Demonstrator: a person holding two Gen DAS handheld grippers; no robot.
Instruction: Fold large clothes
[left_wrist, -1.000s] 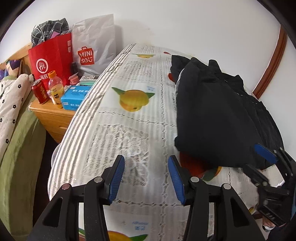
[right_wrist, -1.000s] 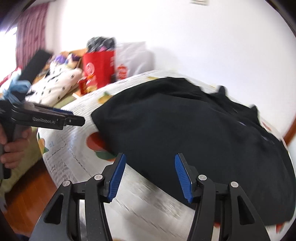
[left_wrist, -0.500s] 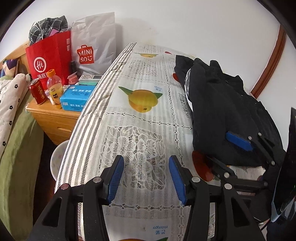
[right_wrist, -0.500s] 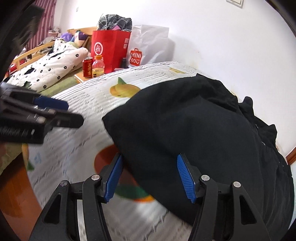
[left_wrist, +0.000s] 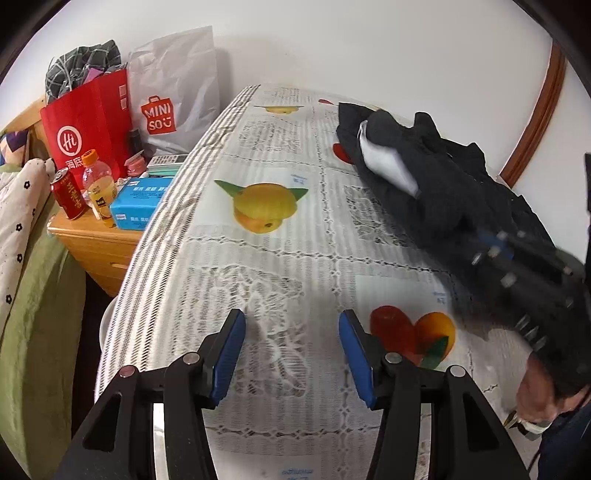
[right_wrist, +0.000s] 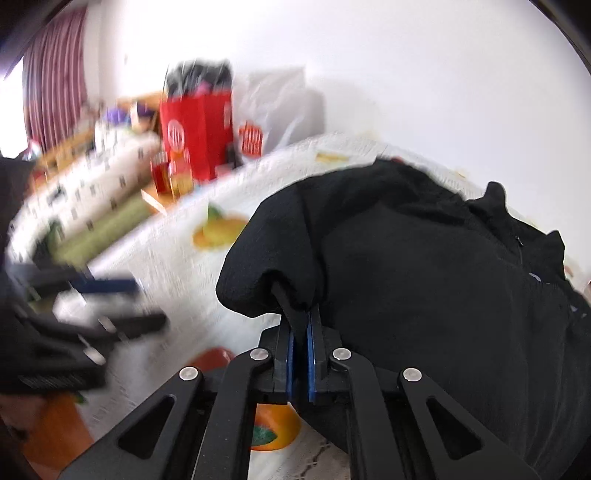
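Presently, the table (left_wrist: 266, 258), covered by a fruit-printed lace cloth, is occupied along its far right side by the black garment (right_wrist: 424, 258), whose long axis runs from the near right edge toward the far wall. The garment is bunched, with a white lining patch exposed in the left wrist view. Its near-left edge is clamped by the right gripper (right_wrist: 300, 354); the jaws have just been closed, and a pinch of black fabric is seen pressed between the blue pads. The left gripper (left_wrist: 291, 354) is held about half open over bare cloth, with nothing between its jaws; the garment lies to its right. The right hand is judged nearer, so the fold is likely led from there.
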